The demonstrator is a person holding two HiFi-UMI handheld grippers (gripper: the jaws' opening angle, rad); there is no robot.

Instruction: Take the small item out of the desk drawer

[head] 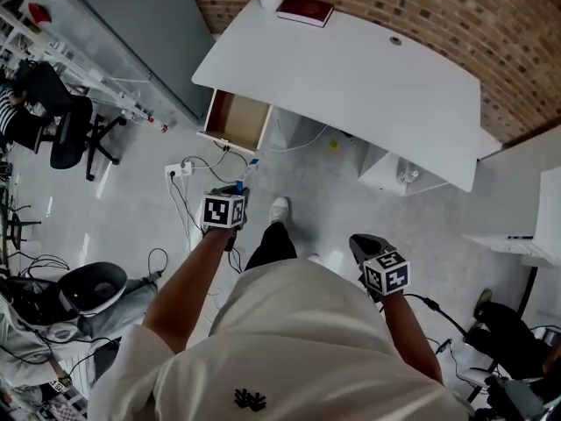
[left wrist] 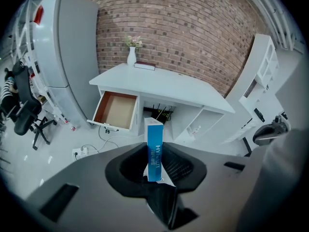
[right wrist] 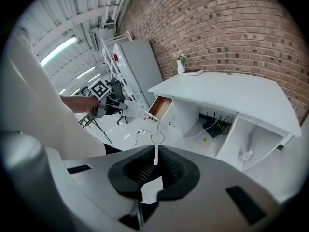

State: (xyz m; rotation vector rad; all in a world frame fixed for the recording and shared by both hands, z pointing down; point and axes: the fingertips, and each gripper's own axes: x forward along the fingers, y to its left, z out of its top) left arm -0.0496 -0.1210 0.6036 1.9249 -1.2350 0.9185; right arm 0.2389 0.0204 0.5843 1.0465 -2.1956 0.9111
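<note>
Left tongs (left wrist: pixel 155 170) clamp blue box (left wrist: pixel 155 139); right tongs (right wrist: pixel 155 161) closed together; desk drawer (head: pixel 238 119) open.

The person wears a white short-sleeved T-shirt (head: pixel 298 340) with a dark logo (head: pixel 250 400), dark trousers (head: pixel 272 246) and a white shoe (head: pixel 279 209).

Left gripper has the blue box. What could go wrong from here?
The left gripper pinches the blue box by its lower end; most of it sticks out, so it might tilt or slip.
Cables and a power strip lie on the floor near the person's shoe: a possible trip.
</note>
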